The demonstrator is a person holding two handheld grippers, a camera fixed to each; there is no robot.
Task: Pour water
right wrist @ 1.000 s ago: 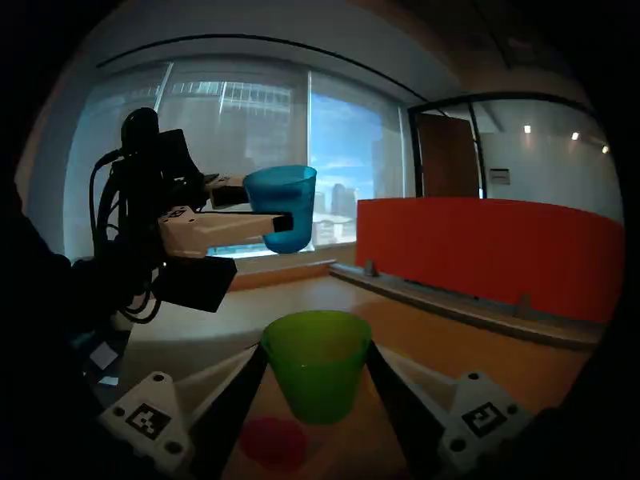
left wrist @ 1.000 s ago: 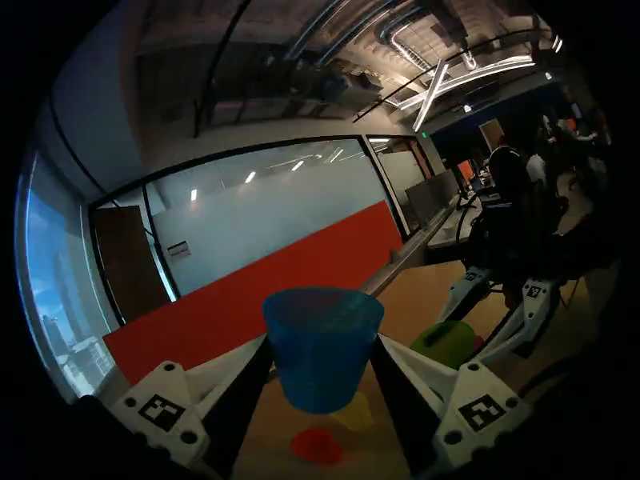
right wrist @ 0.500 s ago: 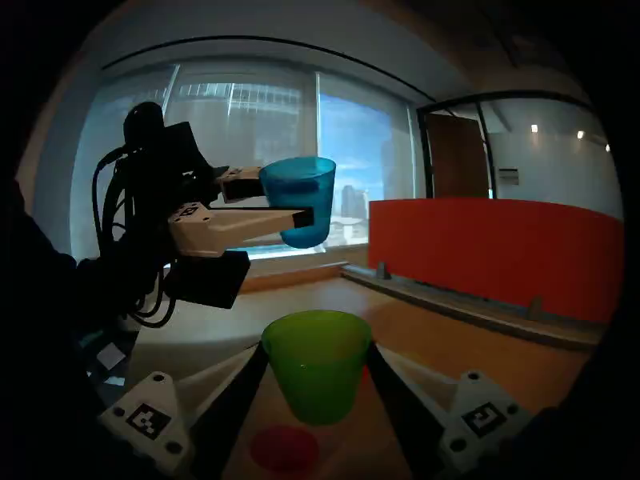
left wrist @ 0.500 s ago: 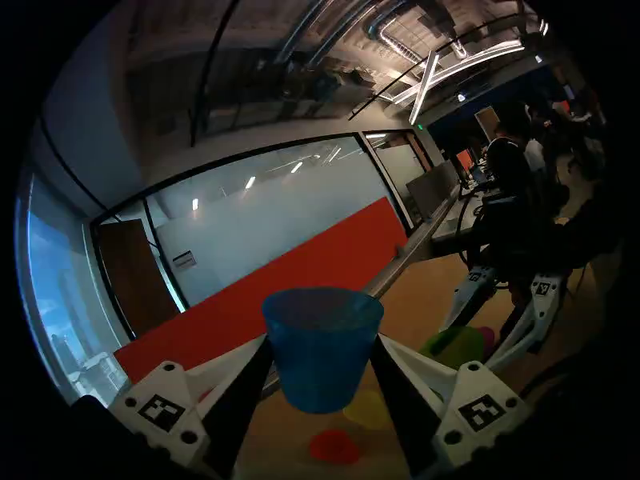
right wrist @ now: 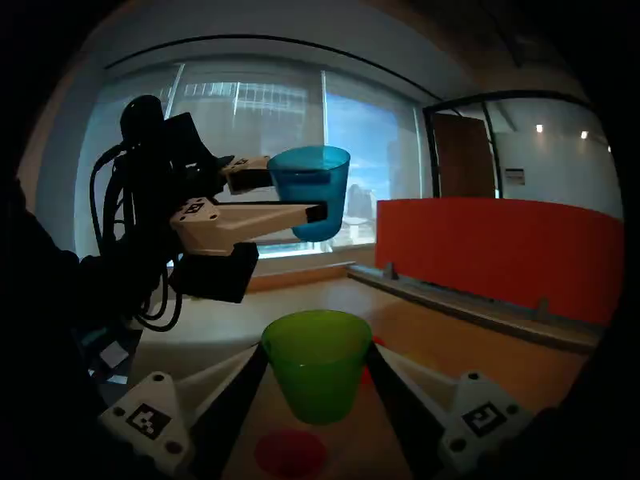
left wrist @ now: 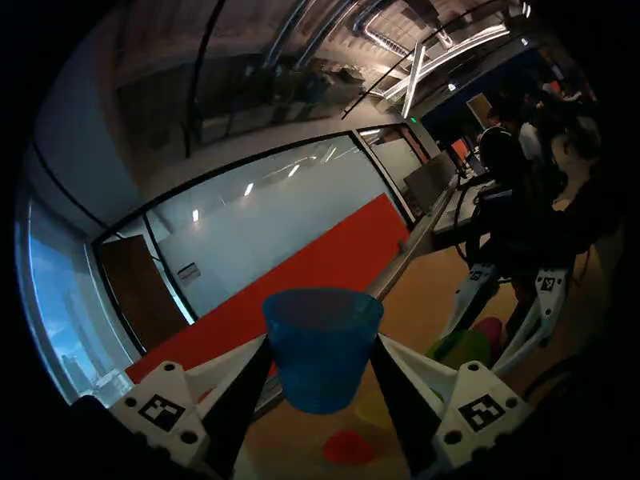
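You hold a blue cup point(left wrist: 322, 364) upright between the two fingers of the left tool point(left wrist: 320, 340), at the lower centre of the left gripper view; both fingers press on its sides. The right tool point(right wrist: 318, 352) clamps a green cup point(right wrist: 318, 372) the same way, upright and open-mouthed, at the lower centre of the right gripper view. In that view the blue cup hangs in the upper middle of the frame, higher than the green cup and clear of it, with a bright window behind. Both cups are lifted off the wooden worktop point(right wrist: 448, 352), where a red disc point(right wrist: 290, 454) lies at the bottom edge. Whether either cup holds water cannot be told from here.

The pour itself looks not yet begun. The risk is the gap. If you tip the blue cup from that height, the stream is likely to miss the green mouth and land on the worktop. Both cups are smooth and tapered and gripped only at two sides, so a quick tilt could let one swivel or slide down in its tool.
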